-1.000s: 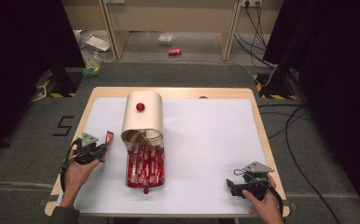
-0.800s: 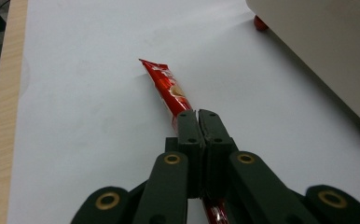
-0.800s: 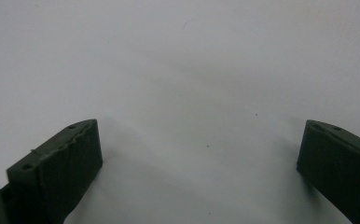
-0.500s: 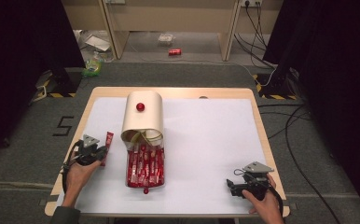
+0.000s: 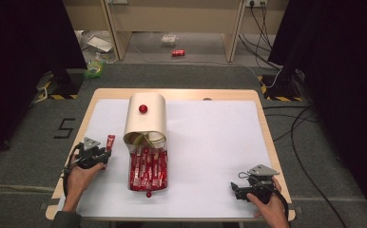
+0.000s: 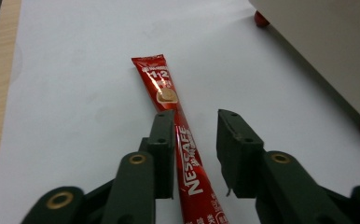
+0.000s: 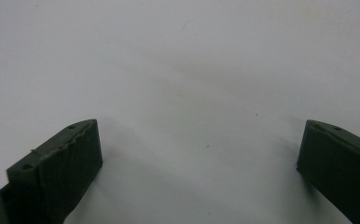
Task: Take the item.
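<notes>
My left tool (image 5: 101,153) sits near the left side of the table (image 5: 210,95). Its jaws have just been opening, and they now stand apart, let go. A red coffee stick (image 6: 180,135) lies flat on the white sheet (image 5: 210,142) between them, close against one jaw. Just beside it is the cream box (image 5: 146,116), tipped on its side, with a pile of red sticks (image 5: 148,170) spilling out in front. My right tool (image 5: 238,190) rests at the near right corner, jaws wide apart, with nothing between them.
</notes>
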Available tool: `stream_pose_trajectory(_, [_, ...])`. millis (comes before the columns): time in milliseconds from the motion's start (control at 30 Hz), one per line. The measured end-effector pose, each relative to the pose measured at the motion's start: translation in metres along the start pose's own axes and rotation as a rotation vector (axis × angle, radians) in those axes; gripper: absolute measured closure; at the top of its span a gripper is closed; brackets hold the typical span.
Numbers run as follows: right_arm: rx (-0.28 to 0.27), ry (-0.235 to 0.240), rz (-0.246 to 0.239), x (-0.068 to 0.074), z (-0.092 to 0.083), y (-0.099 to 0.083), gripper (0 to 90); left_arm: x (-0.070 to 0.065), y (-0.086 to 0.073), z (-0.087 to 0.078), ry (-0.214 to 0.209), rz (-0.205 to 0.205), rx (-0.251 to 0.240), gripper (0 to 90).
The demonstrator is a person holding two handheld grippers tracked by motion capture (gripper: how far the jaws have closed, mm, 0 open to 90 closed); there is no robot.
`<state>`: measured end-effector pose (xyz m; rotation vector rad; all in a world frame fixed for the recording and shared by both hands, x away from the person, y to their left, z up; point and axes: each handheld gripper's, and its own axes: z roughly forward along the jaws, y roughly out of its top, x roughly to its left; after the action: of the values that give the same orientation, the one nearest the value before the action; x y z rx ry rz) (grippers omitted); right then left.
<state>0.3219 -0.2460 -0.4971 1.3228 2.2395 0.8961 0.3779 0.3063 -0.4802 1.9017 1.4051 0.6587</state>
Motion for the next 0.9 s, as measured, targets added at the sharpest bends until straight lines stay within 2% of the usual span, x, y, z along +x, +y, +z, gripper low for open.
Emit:
stream_pose_trajectory(67, [0.0,0.0,0.0,0.0,0.0,0.0,0.3,0.0,0.0,-0.002,-0.001,-0.013,-0.015,60.0])
stream_pose_trajectory(333, [0.0,0.0,0.0,0.0,0.0,0.0,0.3,-0.004,0.001,-0.008,-0.029,-0.018,-0.037,37.0])
stream_pose_trajectory(500, [0.0,0.0,0.0,0.0,0.0,0.0,0.4,-0.007,0.001,-0.012,-0.028,-0.022,-0.058,23.7])
stream_pose_trajectory(700, [0.0,0.0,-0.001,0.0,0.0,0.0,0.3,-0.011,0.002,-0.02,-0.022,-0.018,-0.094,17.7])
stream_pose_trajectory(900, [0.0,0.0,0.0,0.0,0.0,0.0,0.3,-0.014,0.001,-0.023,-0.034,-0.025,-0.105,18.1])
